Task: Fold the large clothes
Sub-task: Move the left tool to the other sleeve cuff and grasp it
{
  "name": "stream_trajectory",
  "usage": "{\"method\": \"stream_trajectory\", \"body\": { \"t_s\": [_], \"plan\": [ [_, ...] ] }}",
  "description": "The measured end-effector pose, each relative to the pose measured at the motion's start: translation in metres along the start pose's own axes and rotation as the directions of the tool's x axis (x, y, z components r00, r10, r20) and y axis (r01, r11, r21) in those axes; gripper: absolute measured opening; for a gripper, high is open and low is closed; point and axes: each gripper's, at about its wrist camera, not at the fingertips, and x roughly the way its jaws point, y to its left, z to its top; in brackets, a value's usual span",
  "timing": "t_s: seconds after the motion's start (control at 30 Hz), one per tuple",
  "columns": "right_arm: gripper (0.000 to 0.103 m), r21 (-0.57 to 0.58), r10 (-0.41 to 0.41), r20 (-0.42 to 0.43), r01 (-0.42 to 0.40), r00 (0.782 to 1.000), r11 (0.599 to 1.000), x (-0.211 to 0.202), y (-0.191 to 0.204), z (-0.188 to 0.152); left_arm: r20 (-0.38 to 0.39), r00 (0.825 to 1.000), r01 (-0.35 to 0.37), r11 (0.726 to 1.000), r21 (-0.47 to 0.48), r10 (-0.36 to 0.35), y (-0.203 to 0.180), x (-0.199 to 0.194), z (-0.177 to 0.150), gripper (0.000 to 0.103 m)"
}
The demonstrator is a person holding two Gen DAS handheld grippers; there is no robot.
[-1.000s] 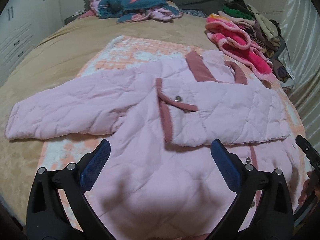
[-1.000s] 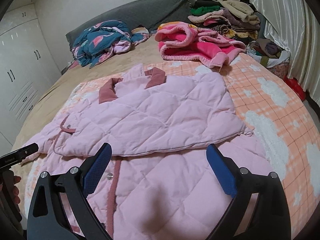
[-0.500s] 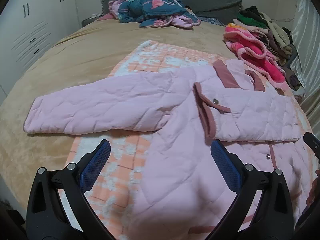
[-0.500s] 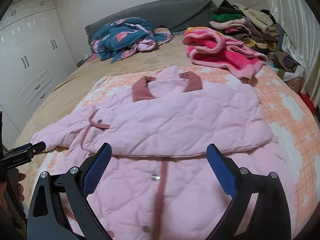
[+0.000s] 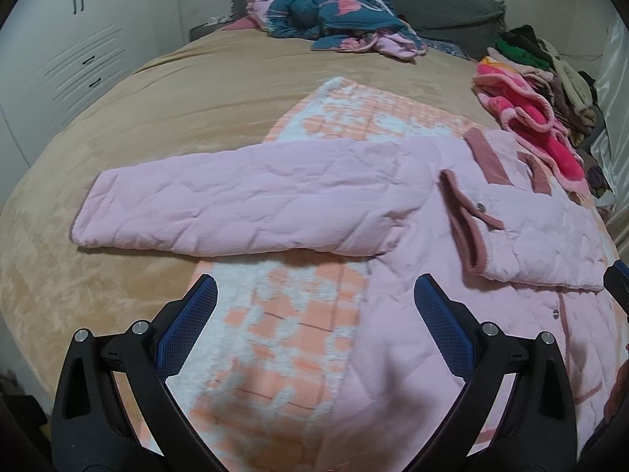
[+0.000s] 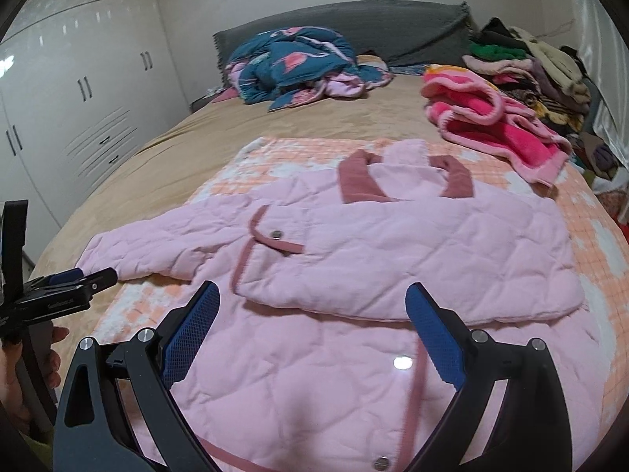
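Jacket x1, 1 sleeve out | L gripper + R gripper jaws apart, empty

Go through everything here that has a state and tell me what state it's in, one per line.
Pink quilted jacket: lying flat on the bed, one sleeve folded across the chest.
Other sleeve: stretched straight out, not yet folded.
Left gripper: open, holding nothing.
Right gripper: open, holding nothing.
Wardrobe doors: shut.
Teal quilt: crumpled.
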Motion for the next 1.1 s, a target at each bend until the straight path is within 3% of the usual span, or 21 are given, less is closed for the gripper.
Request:
{"method": "stream_trajectory", "body": {
  "t_s": [0.57, 1.1],
  "plan": [
    [0.095, -0.121, 0.088, -0.056, -0.095, 0.995, 0.988, 0.044, 0.083, 0.01, -0.01, 0.999, -0.053, 0.991, -0.121, 0.052, 0.079, 0.012, 0.004, 0.094],
    [0.095, -0.182, 0.118, -0.103, -0.135, 0.988, 0.974, 0.082, 0.117, 0.008, -0.1, 0.992, -0.1, 0.949, -0.3, 0.073, 0.155, 0.048, 0.002, 0.094]
  ]
}}
